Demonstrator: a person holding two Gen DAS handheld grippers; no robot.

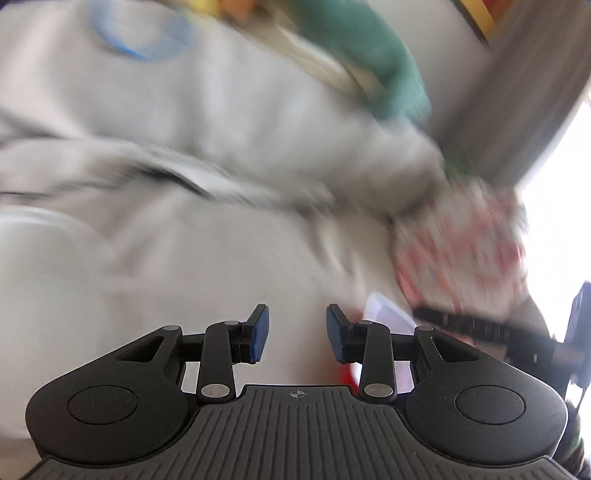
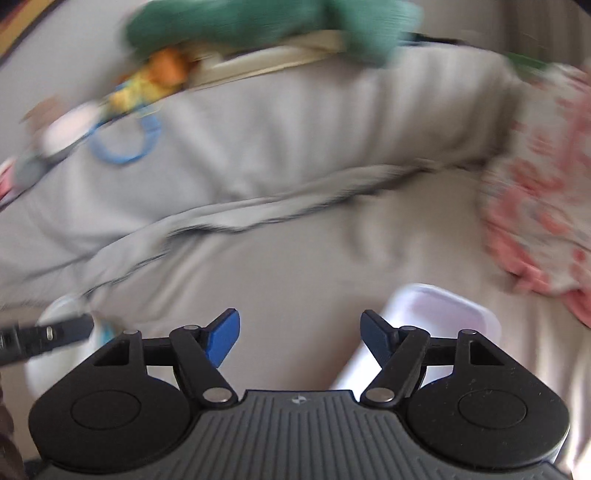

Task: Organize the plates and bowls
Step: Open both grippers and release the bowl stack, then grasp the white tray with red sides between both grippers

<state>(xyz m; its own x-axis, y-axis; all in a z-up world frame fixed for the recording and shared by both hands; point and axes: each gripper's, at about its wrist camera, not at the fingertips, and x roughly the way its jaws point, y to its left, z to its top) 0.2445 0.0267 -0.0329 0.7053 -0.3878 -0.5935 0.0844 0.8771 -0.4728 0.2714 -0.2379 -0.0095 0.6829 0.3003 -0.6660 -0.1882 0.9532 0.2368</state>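
Holding both tools over a grey bedsheet point(image 2: 295, 258), I have nothing between either pair of fingers. My left gripper point(image 1: 297, 334) stands parted and empty, blue pads facing each other across bare cloth. My right gripper point(image 2: 299, 338) is spread wider, also empty.

Location of the task items, as far as the heavy blur allows:
- A pale rectangular dish point(image 2: 439, 321) lies on the sheet just beyond my right gripper's right-hand finger. Its corner also shows in the left wrist view, next to the right-hand pad.
- A rounded white piece, probably a bowl or plate point(image 1: 40, 251), lies at the left edge of the left wrist view, well apart from my left pads. I cannot tell which it is.

Other items: a green cloth point(image 2: 266, 22) and a blue ring point(image 2: 125, 147) at the far side, a red-patterned fabric point(image 2: 543, 192) to the right.

Recommended procedure, in my judgement: I am between grasps, so I should steady both tools first, since the views are smeared. Next, I should line the right pads over one wall of the dish, keep the fingers apart until the rim sits between them, then close. The soft, creased sheet may let the dish tip, so a slow, square approach is advisable.
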